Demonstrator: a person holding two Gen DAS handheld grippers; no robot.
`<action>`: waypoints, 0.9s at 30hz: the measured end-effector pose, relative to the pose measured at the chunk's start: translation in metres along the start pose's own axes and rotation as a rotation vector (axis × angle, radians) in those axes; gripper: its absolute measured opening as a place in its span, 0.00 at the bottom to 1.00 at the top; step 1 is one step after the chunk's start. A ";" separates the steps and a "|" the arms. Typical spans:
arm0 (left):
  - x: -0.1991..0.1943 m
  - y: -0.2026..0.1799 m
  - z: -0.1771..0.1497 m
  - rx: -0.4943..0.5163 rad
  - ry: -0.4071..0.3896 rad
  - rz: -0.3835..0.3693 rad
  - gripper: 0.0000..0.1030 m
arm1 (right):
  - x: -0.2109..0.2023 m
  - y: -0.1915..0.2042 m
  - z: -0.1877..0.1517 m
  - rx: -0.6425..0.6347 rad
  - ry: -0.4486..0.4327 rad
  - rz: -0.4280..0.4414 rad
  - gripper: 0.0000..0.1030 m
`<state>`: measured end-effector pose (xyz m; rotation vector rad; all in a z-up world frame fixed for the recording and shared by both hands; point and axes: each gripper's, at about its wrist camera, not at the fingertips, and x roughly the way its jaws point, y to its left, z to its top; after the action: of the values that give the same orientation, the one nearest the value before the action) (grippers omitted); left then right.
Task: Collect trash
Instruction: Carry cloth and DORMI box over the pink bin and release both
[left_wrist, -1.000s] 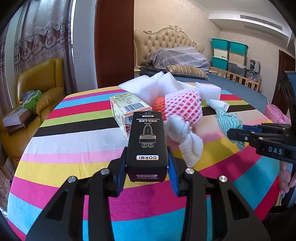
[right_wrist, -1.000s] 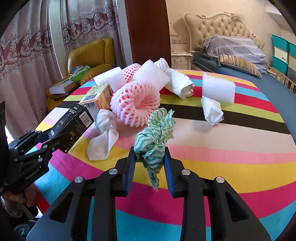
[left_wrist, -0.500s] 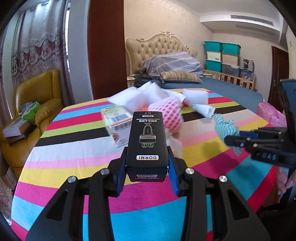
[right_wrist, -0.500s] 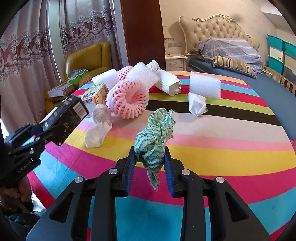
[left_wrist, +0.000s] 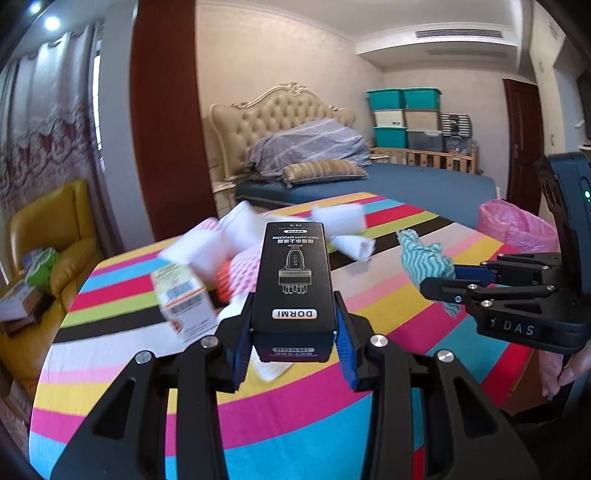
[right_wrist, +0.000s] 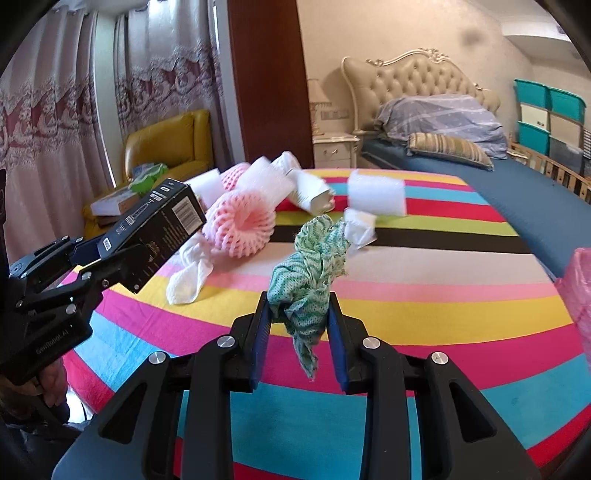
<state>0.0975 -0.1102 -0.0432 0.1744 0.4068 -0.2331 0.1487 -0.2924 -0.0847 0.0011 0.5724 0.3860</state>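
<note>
My left gripper (left_wrist: 293, 325) is shut on a black DORMI box (left_wrist: 293, 280), held above the near part of the striped round table (left_wrist: 295, 424). My right gripper (right_wrist: 297, 317) is shut on a crumpled green-and-white cloth (right_wrist: 310, 273). Each gripper shows in the other's view: the right one (left_wrist: 439, 280) at the right with the cloth (left_wrist: 424, 256), the left one (right_wrist: 99, 258) at the left with the box (right_wrist: 159, 229). Left on the table are a pink foam net (right_wrist: 240, 225), white foam blocks (right_wrist: 376, 192), a white tissue (right_wrist: 190, 271) and a small printed carton (left_wrist: 184, 301).
A pink plastic bag (left_wrist: 517, 225) sits past the table's right edge. Behind the table stand a bed (right_wrist: 461, 147) and stacked teal bins (left_wrist: 402, 118). A yellow armchair (right_wrist: 166, 144) with clutter is at the left. A person's hand (left_wrist: 561, 365) holds the right gripper.
Both grippers have pulled back and risen from the trash pile, each keeping its item. The pile now looks farther off, and the pink bag has come into the right wrist view.
</note>
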 end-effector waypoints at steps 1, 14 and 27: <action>0.001 -0.003 0.003 0.006 -0.003 -0.006 0.37 | -0.004 -0.004 0.001 0.008 -0.010 -0.008 0.29; 0.030 -0.060 0.038 0.076 -0.023 -0.149 0.37 | -0.042 -0.051 0.003 0.047 -0.086 -0.120 0.29; 0.070 -0.155 0.088 0.155 -0.002 -0.366 0.37 | -0.099 -0.154 -0.011 0.161 -0.132 -0.334 0.29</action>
<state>0.1521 -0.2912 -0.0114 0.2511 0.4172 -0.6256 0.1208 -0.4716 -0.0580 0.0844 0.4617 0.0138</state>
